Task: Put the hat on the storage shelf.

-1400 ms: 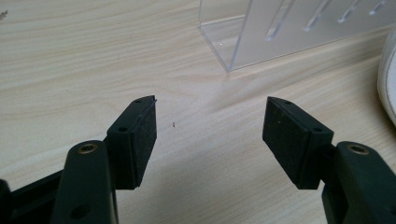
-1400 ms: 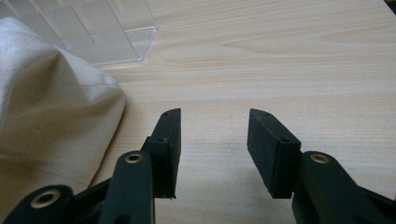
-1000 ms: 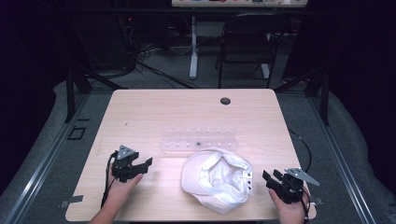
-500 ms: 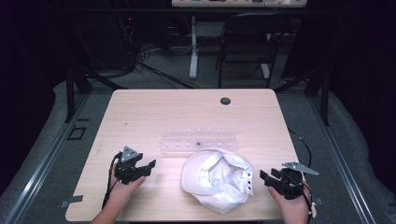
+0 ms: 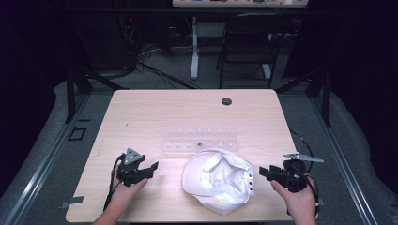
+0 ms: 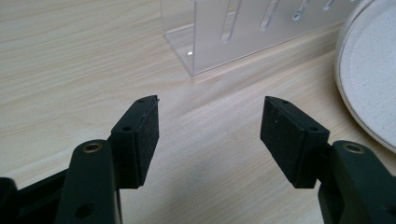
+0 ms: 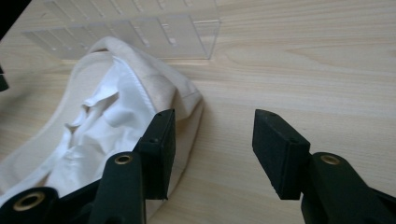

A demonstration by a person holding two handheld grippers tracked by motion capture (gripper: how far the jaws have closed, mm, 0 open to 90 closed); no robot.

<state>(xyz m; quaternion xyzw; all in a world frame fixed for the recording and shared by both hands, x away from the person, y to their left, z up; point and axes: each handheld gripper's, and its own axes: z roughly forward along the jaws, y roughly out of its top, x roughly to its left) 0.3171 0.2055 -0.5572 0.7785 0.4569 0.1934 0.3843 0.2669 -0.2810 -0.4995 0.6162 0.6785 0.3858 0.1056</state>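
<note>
A white cap lies upside down on the wooden table, its lining showing. A clear acrylic rack lies just behind it. My left gripper rests on the table left of the cap, open and holding nothing; its view shows the rack's end ahead and the cap's brim at the right. My right gripper stands open just right of the cap. In its view the cap lies beside the left jaw, and nothing sits between the jaws.
A round black grommet sits near the table's far edge. A chair and a desk leg stand on the floor beyond. Cables trail from both grippers over the near edge.
Both grippers have crept slightly inward toward the cap. The cap and rack have not moved.
</note>
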